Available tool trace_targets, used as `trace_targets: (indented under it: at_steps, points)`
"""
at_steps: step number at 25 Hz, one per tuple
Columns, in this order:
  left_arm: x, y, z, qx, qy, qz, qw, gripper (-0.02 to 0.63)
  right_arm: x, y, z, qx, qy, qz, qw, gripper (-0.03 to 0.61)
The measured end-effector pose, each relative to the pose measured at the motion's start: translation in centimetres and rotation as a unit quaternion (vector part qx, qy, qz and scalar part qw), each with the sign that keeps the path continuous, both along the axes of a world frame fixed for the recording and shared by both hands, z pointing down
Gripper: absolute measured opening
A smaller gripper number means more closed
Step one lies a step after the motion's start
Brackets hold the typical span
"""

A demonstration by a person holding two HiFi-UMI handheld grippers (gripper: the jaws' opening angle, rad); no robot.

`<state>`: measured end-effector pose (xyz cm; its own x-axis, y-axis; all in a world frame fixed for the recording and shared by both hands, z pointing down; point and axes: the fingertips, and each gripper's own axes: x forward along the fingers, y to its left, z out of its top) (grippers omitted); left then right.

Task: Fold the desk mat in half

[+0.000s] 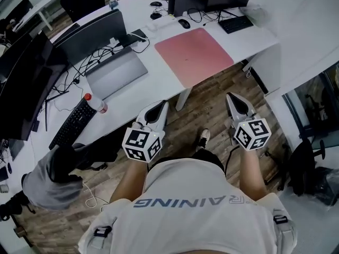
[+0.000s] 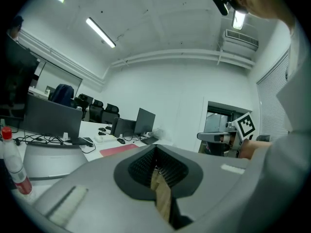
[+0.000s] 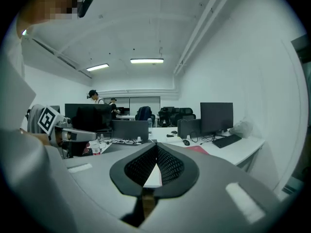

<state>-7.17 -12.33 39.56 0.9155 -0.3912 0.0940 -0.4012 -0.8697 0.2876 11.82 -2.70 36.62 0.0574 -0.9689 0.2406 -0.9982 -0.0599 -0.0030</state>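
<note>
A pink desk mat [image 1: 193, 54] lies flat and unfolded on the white desk [image 1: 254, 41], near its front edge. Both grippers hover over the wooden floor in front of my body, short of the desk, with their jaws pointing towards it. My left gripper [image 1: 160, 106] is shut with nothing between its jaws. My right gripper [image 1: 233, 99] is also shut and empty. In the left gripper view the mat [image 2: 119, 149] is a pink strip beyond the closed left gripper [image 2: 156, 150]. In the right gripper view the mat [image 3: 198, 150] peeks out past the closed right gripper [image 3: 156, 148].
A grey pad [image 1: 116, 70] lies left of the mat beside a monitor [image 1: 90, 36]. A red-capped bottle [image 1: 95, 103] and a black keyboard [image 1: 73, 123] sit further left. A mouse [image 1: 184, 23] and another keyboard [image 1: 235, 24] lie behind the mat. A jacket-draped chair [image 1: 50, 176] stands at my left.
</note>
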Motion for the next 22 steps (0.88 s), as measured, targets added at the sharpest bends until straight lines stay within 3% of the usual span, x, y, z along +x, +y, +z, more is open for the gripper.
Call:
trace_targets:
  at_steps: [4,11,22]
  points:
    - [1.6,-2.2,-0.3,0.005,-0.005,-0.025,0.9997,0.000,2.4,-3.4,-1.0,0.021,-0.006,-0.022,1.000,0.014]
    - [6.8,-5.8,-1.2,0.010,-0.016,-0.062,0.9979,0.000,7.3,-8.2,0.1,0.015,-0.018,-0.070,0.997,0.015]
    - [18.4,-11.3,-0.6,0.010,-0.028,-0.129,0.9911,0.000,21.2,-15.1,-0.2,0.005,-0.020,-0.125,0.992,0.015]
